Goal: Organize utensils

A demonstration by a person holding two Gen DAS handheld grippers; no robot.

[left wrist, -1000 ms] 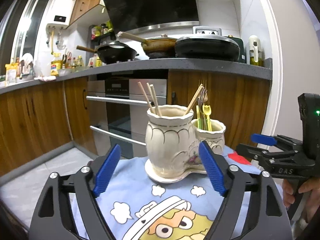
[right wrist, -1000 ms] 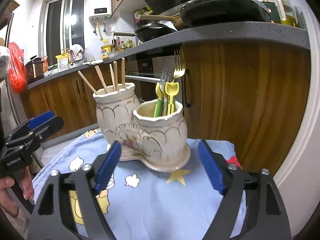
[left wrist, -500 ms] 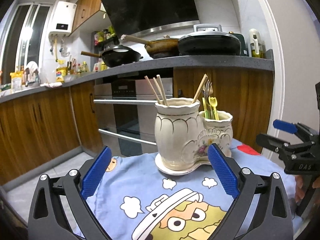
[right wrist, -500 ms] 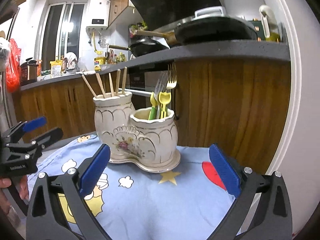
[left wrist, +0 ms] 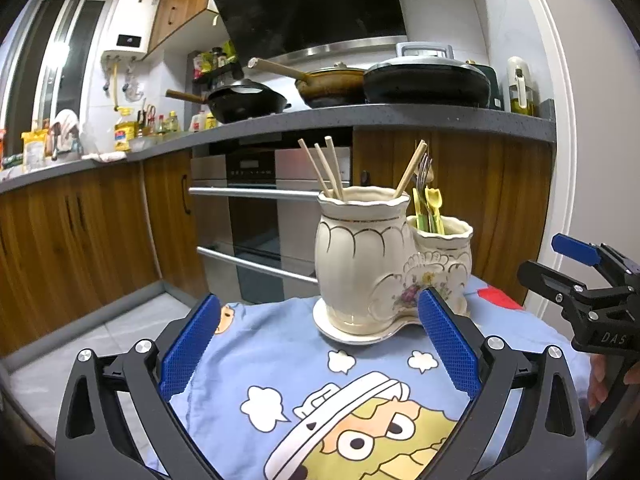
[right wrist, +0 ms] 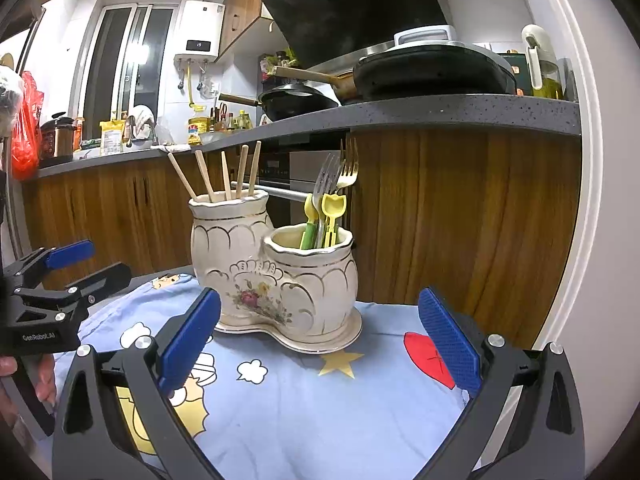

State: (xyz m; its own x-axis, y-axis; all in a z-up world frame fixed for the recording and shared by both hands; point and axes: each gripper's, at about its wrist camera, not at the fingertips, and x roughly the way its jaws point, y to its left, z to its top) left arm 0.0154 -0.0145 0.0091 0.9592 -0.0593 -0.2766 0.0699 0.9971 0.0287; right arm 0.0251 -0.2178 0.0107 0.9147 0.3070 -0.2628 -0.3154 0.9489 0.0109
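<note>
Apparently finished, both hand-held grippers, left (left wrist: 318, 346) and right (right wrist: 318, 344), hang spread and empty near the twin holder (right wrist: 276, 272); a careless bump could topple its forks (right wrist: 338, 184).

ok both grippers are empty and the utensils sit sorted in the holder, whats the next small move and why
Probably ease both back and stop. The left gripper and right gripper are open and empty, chopsticks stand in the taller cup, forks in the shorter cup of the holder, and nothing loose shows on the cloth.

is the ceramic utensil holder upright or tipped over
Upright: the ceramic utensil holder sits flat on its base on the cloth, with chopsticks and forks standing in it.
</note>
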